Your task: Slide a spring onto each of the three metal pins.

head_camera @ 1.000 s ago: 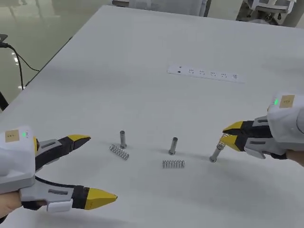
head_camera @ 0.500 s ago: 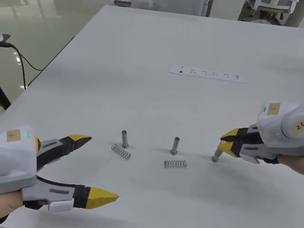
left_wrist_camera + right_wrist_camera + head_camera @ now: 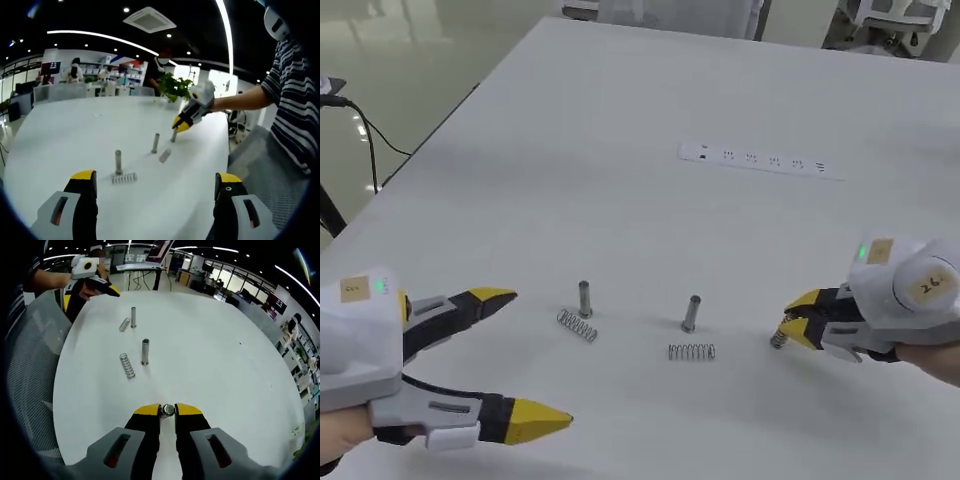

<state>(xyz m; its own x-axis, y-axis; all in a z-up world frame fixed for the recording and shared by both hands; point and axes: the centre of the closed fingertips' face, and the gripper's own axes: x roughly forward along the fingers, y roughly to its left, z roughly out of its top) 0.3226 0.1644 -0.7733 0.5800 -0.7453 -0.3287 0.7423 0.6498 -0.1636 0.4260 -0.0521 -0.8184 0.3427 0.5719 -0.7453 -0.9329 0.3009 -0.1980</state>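
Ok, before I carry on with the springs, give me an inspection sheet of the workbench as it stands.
Surface: white table, flat, no spills seen.
Job's things: three pins upright in a row. The left pin and middle pin are bare, with the left spring and middle spring lying loose beside them. The right pin is between the right jaws; any spring on it is too small to tell.
Clutter: power strip farther back.
Grippers: left gripper open, near the table's front edge; right gripper closed around the right pin's top.
Cables: dark cable on the floor, left of the table.
Surroundings: chair beyond the far edge.
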